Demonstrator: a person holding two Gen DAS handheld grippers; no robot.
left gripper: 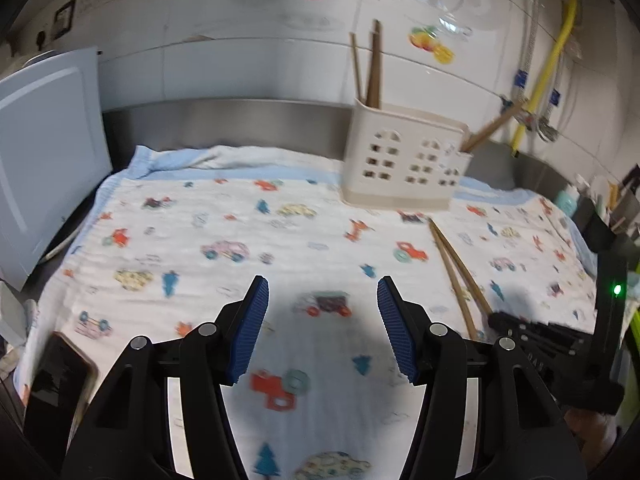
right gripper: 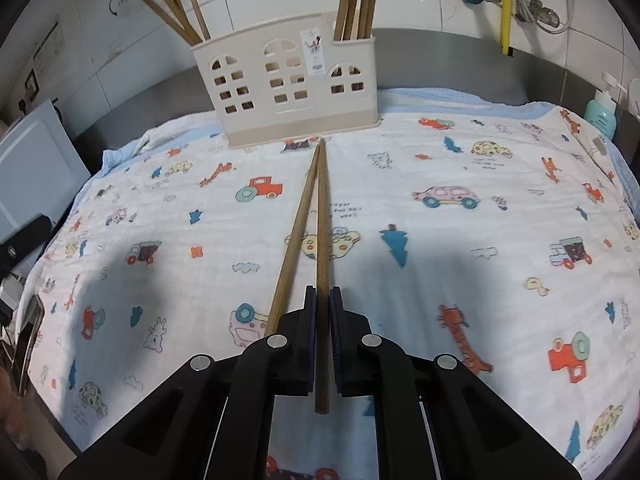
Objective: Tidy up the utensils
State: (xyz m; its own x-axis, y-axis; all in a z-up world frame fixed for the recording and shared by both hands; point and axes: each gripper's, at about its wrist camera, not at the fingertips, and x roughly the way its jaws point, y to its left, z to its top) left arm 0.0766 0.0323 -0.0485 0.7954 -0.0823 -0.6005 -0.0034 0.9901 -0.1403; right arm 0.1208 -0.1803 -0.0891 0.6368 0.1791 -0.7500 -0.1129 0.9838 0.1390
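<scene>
A cream house-shaped utensil holder (right gripper: 286,88) stands at the back of the cloth, with wooden chopsticks upright in its left and right ends; it also shows in the left wrist view (left gripper: 404,168). Two loose chopsticks lie on the cloth pointing at the holder. My right gripper (right gripper: 323,292) is shut on the right chopstick (right gripper: 321,216); the other chopstick (right gripper: 298,224) lies just left of the jaws. My left gripper (left gripper: 322,292) is open and empty above the cloth, left of the chopsticks (left gripper: 456,272).
A patterned cloth (right gripper: 480,240) covers the steel counter. A white board (left gripper: 44,168) leans at the left. A phone (left gripper: 60,380) lies at the cloth's front left corner. A soap bottle (right gripper: 600,114) stands at the right. Pipes and a yellow hose (left gripper: 548,68) run along the tiled wall.
</scene>
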